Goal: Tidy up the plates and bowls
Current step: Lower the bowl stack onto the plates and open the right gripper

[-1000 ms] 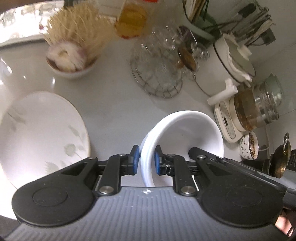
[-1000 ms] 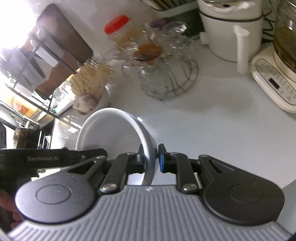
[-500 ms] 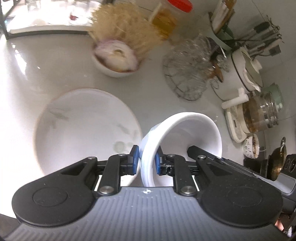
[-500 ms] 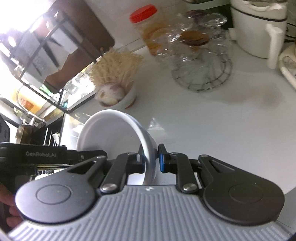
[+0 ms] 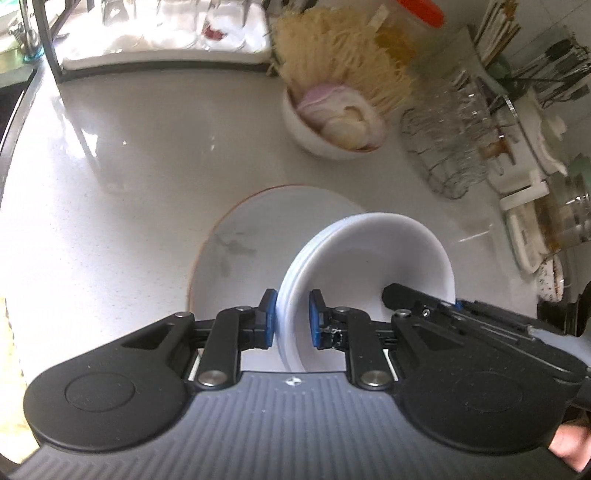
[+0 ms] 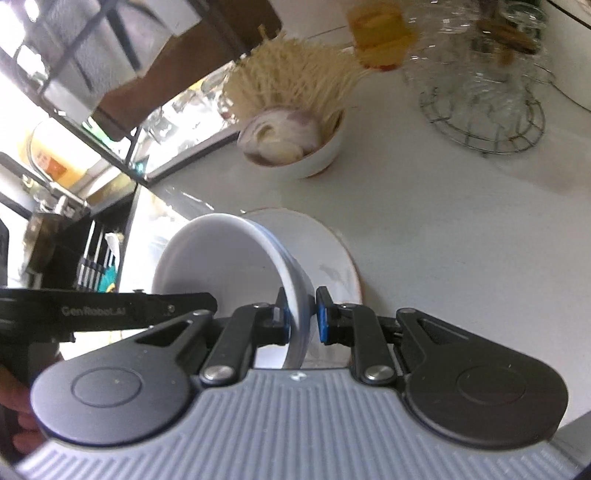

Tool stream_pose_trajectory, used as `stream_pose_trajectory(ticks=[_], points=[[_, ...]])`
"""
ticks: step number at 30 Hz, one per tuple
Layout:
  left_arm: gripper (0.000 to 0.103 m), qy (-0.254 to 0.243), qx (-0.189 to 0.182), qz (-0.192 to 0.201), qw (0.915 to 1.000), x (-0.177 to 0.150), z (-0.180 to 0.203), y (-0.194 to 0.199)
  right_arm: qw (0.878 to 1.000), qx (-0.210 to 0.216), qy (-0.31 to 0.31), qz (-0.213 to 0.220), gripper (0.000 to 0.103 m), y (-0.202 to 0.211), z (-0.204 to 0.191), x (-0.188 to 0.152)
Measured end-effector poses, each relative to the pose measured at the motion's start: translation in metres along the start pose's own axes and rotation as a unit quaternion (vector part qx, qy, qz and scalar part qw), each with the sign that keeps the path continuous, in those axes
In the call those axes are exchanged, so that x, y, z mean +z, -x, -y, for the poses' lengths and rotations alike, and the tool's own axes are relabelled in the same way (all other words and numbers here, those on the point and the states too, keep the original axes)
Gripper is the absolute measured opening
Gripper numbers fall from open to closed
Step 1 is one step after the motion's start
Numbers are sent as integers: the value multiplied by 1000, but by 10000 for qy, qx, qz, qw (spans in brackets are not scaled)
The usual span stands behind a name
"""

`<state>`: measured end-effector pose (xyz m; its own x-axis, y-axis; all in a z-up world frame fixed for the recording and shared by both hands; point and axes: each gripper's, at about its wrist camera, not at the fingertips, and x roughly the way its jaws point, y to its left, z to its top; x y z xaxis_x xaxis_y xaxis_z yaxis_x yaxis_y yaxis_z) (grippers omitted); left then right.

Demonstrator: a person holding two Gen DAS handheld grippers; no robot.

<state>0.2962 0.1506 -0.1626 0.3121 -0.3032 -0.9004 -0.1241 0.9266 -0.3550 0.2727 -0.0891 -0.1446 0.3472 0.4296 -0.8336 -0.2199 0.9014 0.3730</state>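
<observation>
A plain white bowl (image 5: 373,266) is held by both grippers on opposite sides of its rim, over a white plate (image 5: 251,240) with a faint leaf print that lies on the counter. My left gripper (image 5: 292,317) is shut on the bowl's left rim. My right gripper (image 6: 301,314) is shut on the bowl's (image 6: 221,258) right rim, and the plate (image 6: 328,251) shows beyond it. The bowl hides part of the plate in both views.
A white bowl with onion and dried noodles (image 5: 332,118) stands behind the plate. A wire rack of glasses (image 5: 450,147) and white appliances (image 5: 524,177) stand at the right. A dish rack (image 5: 162,33) lines the far edge. The white counter (image 6: 461,240) spreads to the right.
Both grippers have carried the bowl to the left, from beside the plate to above it. The grip on the bowl has not changed.
</observation>
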Motion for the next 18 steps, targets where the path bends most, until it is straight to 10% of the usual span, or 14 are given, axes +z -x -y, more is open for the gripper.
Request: stream_pose_trajectory(ticks=[18], points=[[20,104,-144,-44,9998,-7,-36,-9,9997,-252,67,-32,18,-29,-23,-11]])
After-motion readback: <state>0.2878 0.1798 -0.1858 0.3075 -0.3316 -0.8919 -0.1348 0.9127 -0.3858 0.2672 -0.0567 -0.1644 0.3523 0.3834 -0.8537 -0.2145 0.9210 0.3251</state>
